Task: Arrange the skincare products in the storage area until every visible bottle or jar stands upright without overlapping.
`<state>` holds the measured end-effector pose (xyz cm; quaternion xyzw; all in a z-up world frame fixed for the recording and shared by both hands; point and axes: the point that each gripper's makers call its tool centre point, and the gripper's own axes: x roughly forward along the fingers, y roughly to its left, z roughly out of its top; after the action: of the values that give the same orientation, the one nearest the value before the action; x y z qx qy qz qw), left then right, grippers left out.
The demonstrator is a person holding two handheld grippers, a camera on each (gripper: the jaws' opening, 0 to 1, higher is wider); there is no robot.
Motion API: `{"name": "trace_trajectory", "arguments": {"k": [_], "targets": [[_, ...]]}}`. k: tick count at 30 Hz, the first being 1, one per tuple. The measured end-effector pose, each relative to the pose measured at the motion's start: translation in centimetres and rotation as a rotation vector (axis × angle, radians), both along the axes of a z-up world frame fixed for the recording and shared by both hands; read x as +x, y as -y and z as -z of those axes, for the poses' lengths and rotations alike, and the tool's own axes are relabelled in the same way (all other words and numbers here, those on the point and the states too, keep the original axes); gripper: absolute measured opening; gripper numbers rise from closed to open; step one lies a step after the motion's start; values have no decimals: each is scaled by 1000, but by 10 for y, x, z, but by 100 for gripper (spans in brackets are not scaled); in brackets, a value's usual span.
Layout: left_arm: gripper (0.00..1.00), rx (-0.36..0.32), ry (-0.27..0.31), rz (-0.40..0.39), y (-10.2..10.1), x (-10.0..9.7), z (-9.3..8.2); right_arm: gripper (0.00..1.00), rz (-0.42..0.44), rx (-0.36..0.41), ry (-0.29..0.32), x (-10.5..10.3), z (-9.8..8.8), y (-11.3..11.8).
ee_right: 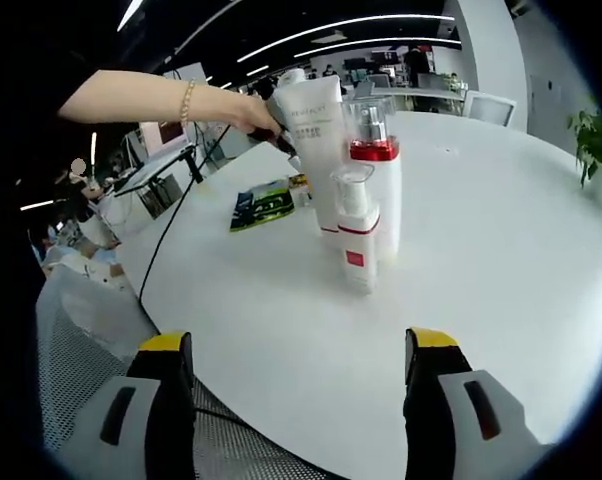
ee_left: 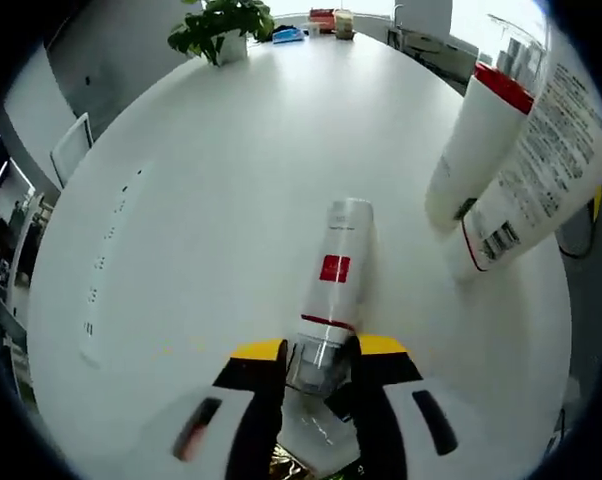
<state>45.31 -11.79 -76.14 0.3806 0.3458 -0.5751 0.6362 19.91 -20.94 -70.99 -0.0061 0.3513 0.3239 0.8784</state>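
White desk (ee_left: 181, 200) carries the skincare products. The left gripper (ee_left: 319, 372) has its jaws clamped on the clear cap of a small bottle (ee_left: 333, 275), seemingly steadying it upright beside a pump bottle (ee_left: 481, 140) and tube (ee_left: 541, 170). The right gripper (ee_right: 301, 360) hovers nearby, jaws wide apart, empty.
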Motion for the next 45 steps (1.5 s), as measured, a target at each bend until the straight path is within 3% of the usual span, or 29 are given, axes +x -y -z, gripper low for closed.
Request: {"name": "trace_trajectory", "arguments": {"k": [7, 10, 18, 23, 26, 29, 37, 45], "targets": [[25, 25, 6, 17, -1, -4, 1, 86, -2, -2, 1, 0, -1, -1], [25, 32, -30, 13, -3, -14, -4, 86, -7, -1, 3, -1, -1, -2], [25, -27, -62, -93, -6, -18, -38, 86, -41, -2, 11, -4, 0, -8], [25, -21, -45, -95, -13, -34, -60, 86, -64, -7, 19, -6, 0, -10], [25, -34, -32, -110, -13, -32, -69, 86, -84, -21, 28, -8, 0, -11], [25, -63, -32, -167, -14, -37, -83, 86, -121, -59, 93, -7, -6, -13], [25, -66, -10, -184, -18, -43, -98, 85, -141, -63, 96, -8, -7, -15], [25, -88, 27, -194, -16, -45, -125, 84, -149, -64, 105, -9, -8, -17]]}}
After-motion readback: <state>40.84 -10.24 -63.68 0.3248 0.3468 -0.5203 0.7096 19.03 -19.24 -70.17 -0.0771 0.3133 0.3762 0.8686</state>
